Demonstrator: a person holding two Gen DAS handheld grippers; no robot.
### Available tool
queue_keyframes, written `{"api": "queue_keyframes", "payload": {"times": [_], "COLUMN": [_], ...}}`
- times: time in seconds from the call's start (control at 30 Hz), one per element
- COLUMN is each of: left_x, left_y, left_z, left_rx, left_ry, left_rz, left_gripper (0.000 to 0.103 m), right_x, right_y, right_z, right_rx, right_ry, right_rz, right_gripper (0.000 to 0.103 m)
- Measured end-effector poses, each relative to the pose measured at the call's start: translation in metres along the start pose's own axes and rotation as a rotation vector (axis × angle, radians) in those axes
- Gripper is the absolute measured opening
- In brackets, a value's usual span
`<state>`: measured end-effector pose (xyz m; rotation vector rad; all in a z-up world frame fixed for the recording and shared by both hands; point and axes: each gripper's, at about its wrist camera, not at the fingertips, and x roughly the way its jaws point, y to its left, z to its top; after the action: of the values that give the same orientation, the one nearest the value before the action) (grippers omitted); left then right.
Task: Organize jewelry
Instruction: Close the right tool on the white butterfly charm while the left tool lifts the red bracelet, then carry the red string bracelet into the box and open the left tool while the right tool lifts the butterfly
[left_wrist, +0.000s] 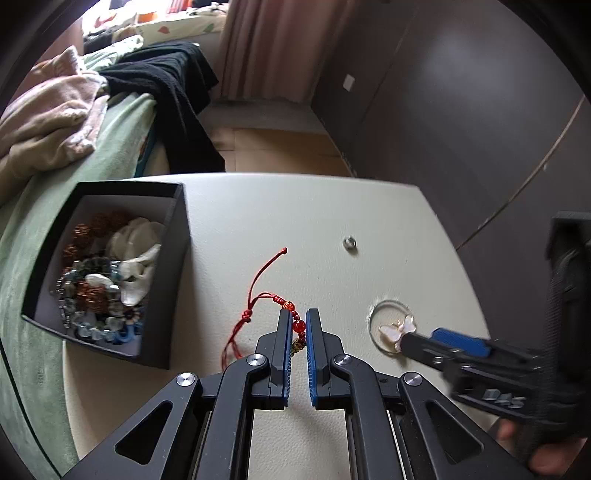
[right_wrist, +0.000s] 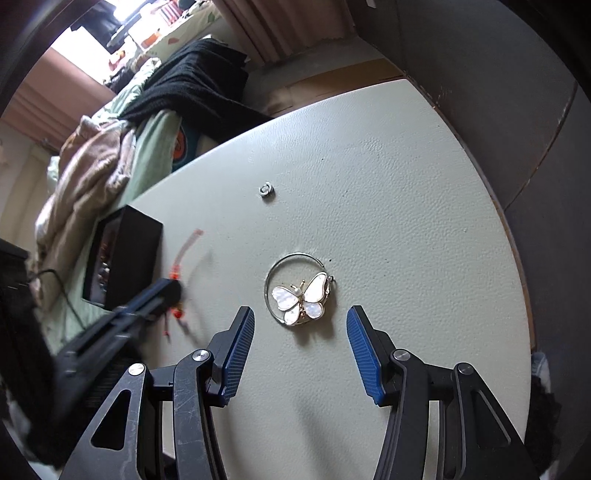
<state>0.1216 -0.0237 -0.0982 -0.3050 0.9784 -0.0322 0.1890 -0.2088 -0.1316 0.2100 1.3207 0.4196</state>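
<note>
A red cord bracelet with red beads lies on the pale table. My left gripper is shut on its beaded part, a red bead showing between the blue pads. In the right wrist view the left gripper is blurred at the left. A thin bangle with a pearly butterfly lies flat near the table's right side. My right gripper hangs open just short of it, one finger on each side and touching nothing. A small silver ring lies further back.
A black open box filled with several beaded and shell pieces stands at the table's left edge. A bed with green sheet, pink blanket and black cloth lies beyond. Dark cabinet panels run along the right.
</note>
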Motion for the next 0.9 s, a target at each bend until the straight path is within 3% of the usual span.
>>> {"api": "queue_keyframes", "payload": {"times": [0.33, 0.47, 0.57, 0.9], "left_x": [-0.033, -0.045, -0.055, -0.077], "left_y": [0.020, 0.029, 0.034, 0.065], "left_z": [0.004, 0.005, 0.005, 0.012], "left_rx": [-0.057, -0.076, -0.093, -0.168], "left_ry": [-0.064, -0.088, -0.106, -0.164], "left_rz": [-0.025, -0.026, -0.036, -0.052], "left_gripper": [0.007, 0.007, 0.007, 0.007], "right_x": [0.017, 0.017, 0.013, -0.021], "right_y": [0.023, 0.028, 0.024, 0.020], "right_z": [-0.001, -0.002, -0.002, -0.005], "right_rx": [-0.101, -0.141, -0.121, -0.092], "right_ry": [0.004, 0.000, 0.004, -0.042], "right_rz": [-0.149, -0.232, -0.220, -0.141], "right_gripper": [0.053, 0.034, 0.029, 0.029]}}
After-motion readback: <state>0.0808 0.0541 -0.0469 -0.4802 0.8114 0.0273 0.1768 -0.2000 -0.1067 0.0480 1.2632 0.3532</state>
